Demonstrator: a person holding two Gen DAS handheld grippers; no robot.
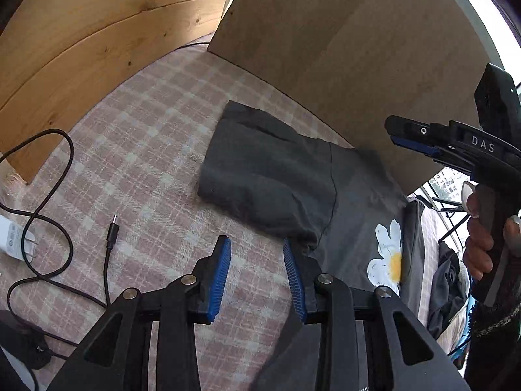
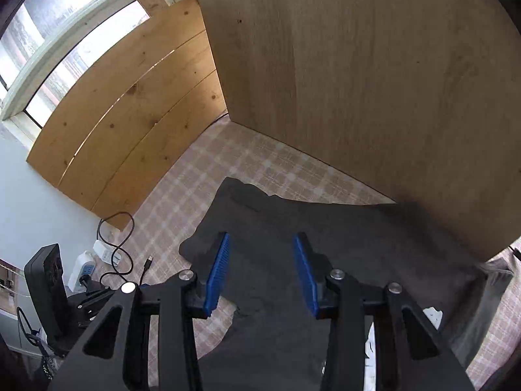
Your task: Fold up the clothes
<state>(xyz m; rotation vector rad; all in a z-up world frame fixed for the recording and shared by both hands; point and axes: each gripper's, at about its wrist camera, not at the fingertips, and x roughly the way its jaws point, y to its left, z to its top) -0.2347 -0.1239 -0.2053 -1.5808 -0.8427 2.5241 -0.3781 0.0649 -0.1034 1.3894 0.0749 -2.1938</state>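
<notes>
Left gripper [image 1: 257, 277]: jaws spread wide, holding nothing; right pad sits at the sleeve edge of the dark grey daisy-print T-shirt [image 1: 286, 179]. Right gripper [image 2: 260, 273]: jaws released, above the shirt. Shirt lies on the plaid bed sheet [image 1: 146, 150].

Daylight fills both views. In the right wrist view the window [image 2: 65, 29] at ten o'clock is blown out to white, and a bright glint runs along a seam of the pine boards [image 2: 130, 104]. In the left wrist view glare burns along the rim at one to two o'clock. The dark garment [image 1: 267, 176] reads murky, its folds barely separated, with a smeared, blurred patch at its three o'clock edge. Fisheye distortion bows straight board edges, and the corners fall to black vignette.
</notes>
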